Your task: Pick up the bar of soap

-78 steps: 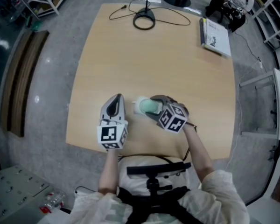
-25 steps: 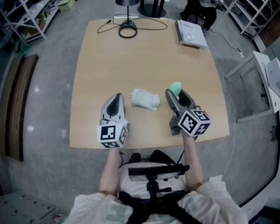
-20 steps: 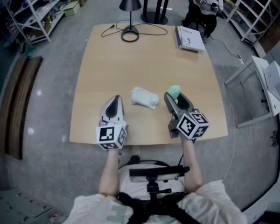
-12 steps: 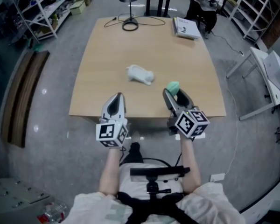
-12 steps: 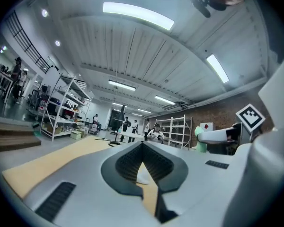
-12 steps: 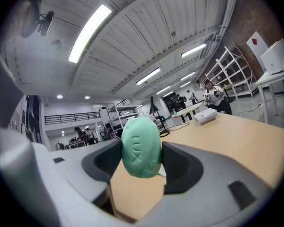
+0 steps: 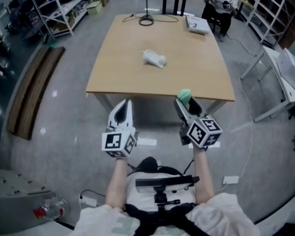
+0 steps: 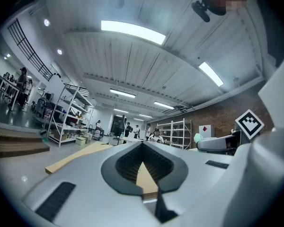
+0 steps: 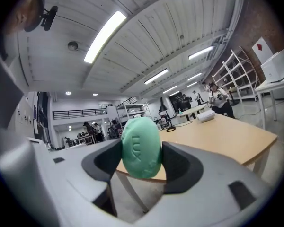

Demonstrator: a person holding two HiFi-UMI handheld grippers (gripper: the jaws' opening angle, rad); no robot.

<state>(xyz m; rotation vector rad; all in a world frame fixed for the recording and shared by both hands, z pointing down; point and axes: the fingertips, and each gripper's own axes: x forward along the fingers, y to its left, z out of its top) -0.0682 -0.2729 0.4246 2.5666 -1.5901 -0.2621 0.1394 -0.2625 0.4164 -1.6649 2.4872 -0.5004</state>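
The bar of soap (image 7: 185, 94) is a green oval, and my right gripper (image 7: 186, 103) is shut on it, held in the air over the floor in front of the table's near edge. In the right gripper view the soap (image 9: 141, 148) stands on edge between both dark pads, with stamped letters on its face. My left gripper (image 7: 124, 107) hangs level with it to the left, also off the table. Its jaws (image 8: 144, 167) meet at the tip with nothing between them.
The wooden table (image 7: 196, 77) stands ahead with a crumpled white wrapper (image 7: 154, 58) on it, a book (image 7: 196, 24) and a lamp base with cable (image 7: 146, 19) at its far end. Planks (image 7: 34, 92) lie on the floor at the left, a white desk (image 7: 285, 77) stands at the right.
The view has drawn back from the table. Both grippers, earlier over the tabletop, now hang over the floor before its near edge. The soap stays in the right gripper; the wrapper stays on the table.
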